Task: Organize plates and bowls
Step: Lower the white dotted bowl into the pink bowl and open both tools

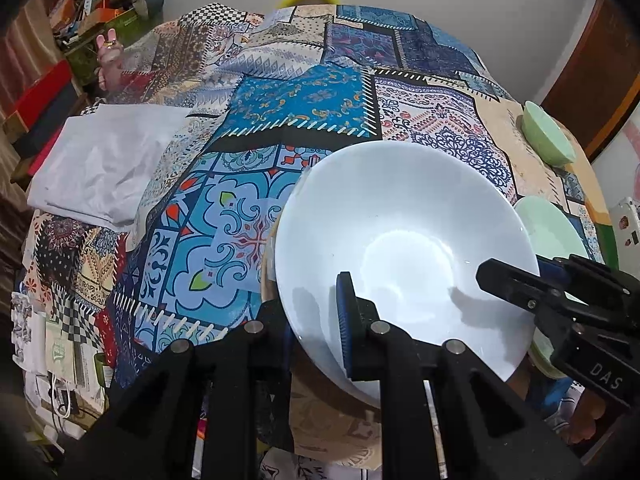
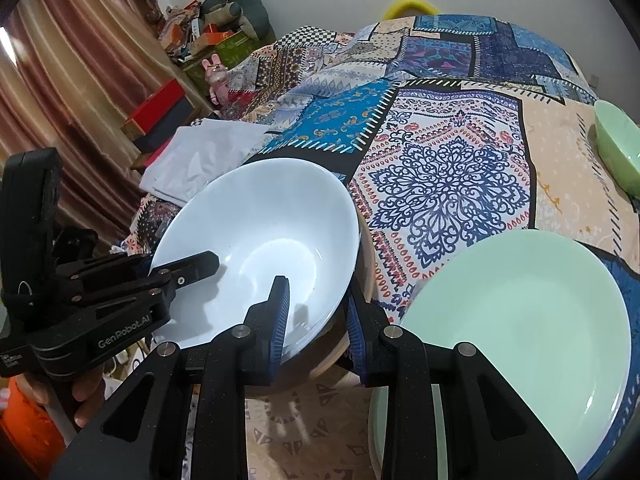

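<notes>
Gripping the white bowl rim: left tool and right tool, one finger inside each. Green plate beside; green bowl well apart on the patchwork cloth.

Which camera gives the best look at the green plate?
The right wrist view: the green plate fills its lower right, nearly its whole face visible beside the white bowl. The left wrist view shows only a sliver of the plate, hidden behind the bowl and the right hand-held gripper.

Black left gripper, blue ribbed pads, silver screws
</notes>
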Motion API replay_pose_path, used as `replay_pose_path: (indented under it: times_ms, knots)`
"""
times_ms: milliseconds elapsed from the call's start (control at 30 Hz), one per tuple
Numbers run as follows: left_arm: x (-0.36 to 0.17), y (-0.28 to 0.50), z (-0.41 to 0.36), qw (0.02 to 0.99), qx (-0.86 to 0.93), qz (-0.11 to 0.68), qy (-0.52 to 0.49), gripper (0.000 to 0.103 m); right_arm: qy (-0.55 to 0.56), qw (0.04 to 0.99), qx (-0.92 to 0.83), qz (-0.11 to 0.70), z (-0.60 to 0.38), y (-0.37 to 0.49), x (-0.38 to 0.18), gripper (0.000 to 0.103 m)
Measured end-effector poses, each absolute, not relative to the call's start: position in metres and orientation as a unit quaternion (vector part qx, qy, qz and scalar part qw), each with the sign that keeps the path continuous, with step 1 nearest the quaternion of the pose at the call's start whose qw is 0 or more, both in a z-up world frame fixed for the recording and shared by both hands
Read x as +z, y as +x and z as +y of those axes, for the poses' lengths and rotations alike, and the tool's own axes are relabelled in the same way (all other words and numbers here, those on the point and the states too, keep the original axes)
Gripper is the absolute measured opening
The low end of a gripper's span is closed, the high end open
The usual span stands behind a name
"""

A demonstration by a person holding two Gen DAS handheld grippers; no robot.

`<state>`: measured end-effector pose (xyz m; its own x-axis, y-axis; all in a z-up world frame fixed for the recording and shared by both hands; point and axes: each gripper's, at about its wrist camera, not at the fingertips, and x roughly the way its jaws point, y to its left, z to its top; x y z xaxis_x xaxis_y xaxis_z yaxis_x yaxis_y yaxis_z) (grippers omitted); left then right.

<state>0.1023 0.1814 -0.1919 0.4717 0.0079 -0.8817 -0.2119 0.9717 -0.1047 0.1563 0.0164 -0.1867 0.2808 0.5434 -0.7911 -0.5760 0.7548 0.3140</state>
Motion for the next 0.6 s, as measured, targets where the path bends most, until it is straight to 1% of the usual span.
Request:
replay_pose_path:
  times_ms: [67, 367, 600]
  knots:
    - [-0.193, 0.103, 0.182, 0.851, 0.064, 0.511, -0.099, 0.017, -0.02, 0.8, 0.353, 0.485, 0.017, 0.156, -0.185, 0.028]
    - [-0.198, 0.105, 0.179, 0.845, 0.064, 0.522, -0.096, 0.018, -0.049, 0.813, 0.346, 0.466, 0.012, 0.155, -0.176, 0.029]
    - [-0.192, 0.103, 0.167, 0.85, 0.069, 0.519, -0.056, 0.019, -0.052, 0.812, 0.347, 0.467, 0.009, 0.156, -0.177, 0.029]
